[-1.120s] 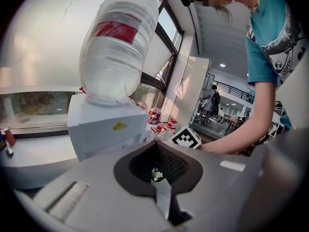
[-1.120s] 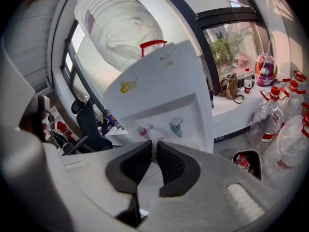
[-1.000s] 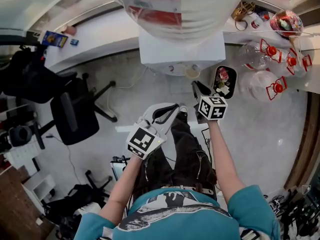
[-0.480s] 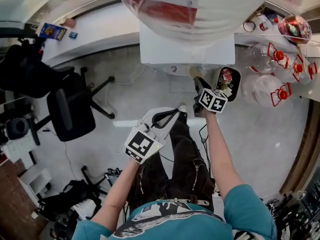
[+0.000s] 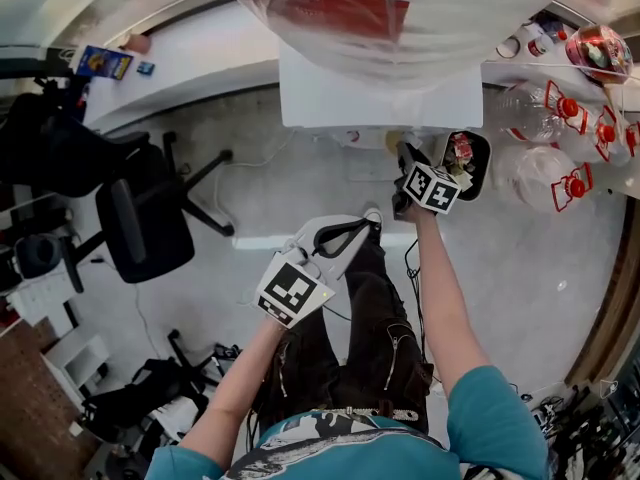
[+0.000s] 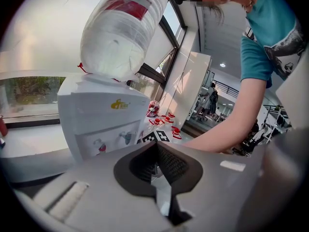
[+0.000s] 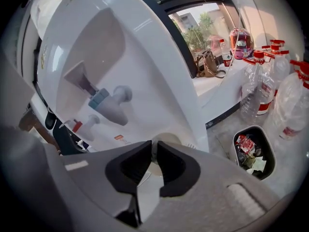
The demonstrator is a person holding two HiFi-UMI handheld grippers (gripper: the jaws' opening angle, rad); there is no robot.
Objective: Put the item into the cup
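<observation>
A cream paper cup (image 7: pixel 163 140) sits between the jaws of my right gripper (image 7: pixel 154 148), its wall pinched by the black pads while the jaws are opening slightly. In the head view the cup (image 5: pixel 393 142) is held right at the front of the white water dispenser (image 5: pixel 380 98), below its taps. The blue tap (image 7: pixel 108 98) and the red tap (image 7: pixel 79 124) jut out above the cup. My left gripper (image 5: pixel 345 236) hangs lower, over the person's legs, shut with nothing between its pads (image 6: pixel 155 146).
A big inverted water bottle (image 6: pixel 120 28) tops the dispenser. A black bin with rubbish (image 5: pixel 462 163) stands on the floor to the right, next to several large red-capped bottles (image 5: pixel 560 183). A black office chair (image 5: pixel 150 218) is at the left.
My right gripper has carried the cup forward and a little to the right, closer to the dispenser's front. The left gripper has barely shifted.
</observation>
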